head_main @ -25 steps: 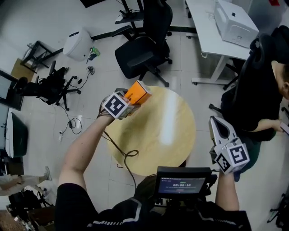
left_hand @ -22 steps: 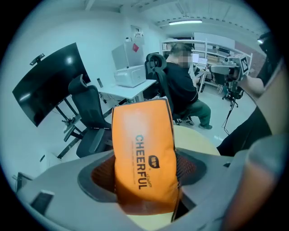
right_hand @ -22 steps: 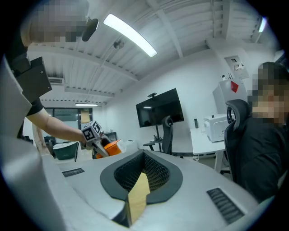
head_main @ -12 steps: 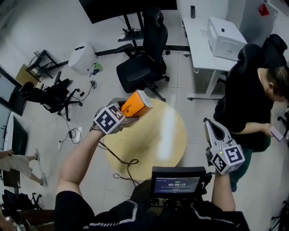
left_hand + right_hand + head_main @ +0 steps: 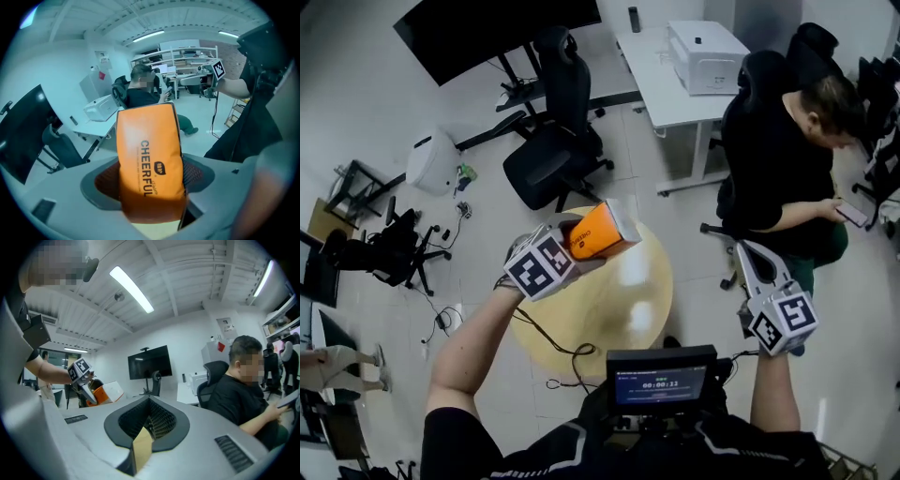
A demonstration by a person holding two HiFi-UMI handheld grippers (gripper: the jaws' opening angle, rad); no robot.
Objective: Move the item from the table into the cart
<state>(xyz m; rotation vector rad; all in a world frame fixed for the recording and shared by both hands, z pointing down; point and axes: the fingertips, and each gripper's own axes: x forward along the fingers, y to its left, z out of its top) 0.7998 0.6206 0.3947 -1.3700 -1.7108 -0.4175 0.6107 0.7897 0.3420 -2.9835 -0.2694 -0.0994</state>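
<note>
The left gripper (image 5: 151, 185) is clamped on the orange box (image 5: 149, 154). The box is seen end-on, printed CHEERFUL, and is pressed between the dark meshed pads (image 5: 197, 172). In the head view the box (image 5: 602, 232) is held off the wood, over the far left rim of the round table (image 5: 649, 298), and its pale end is turned away from the person. The right gripper (image 5: 149, 423) is empty, with its jaws brought together. It is held level beside the table's right edge (image 5: 749, 257), well apart from the box. Beyond it, a seated person in black (image 5: 776, 150) is seen with a phone. A black office chair (image 5: 546, 161) is placed behind the table, and a white desk (image 5: 661, 89) with a printer (image 5: 705, 56) stands farther back.
</note>
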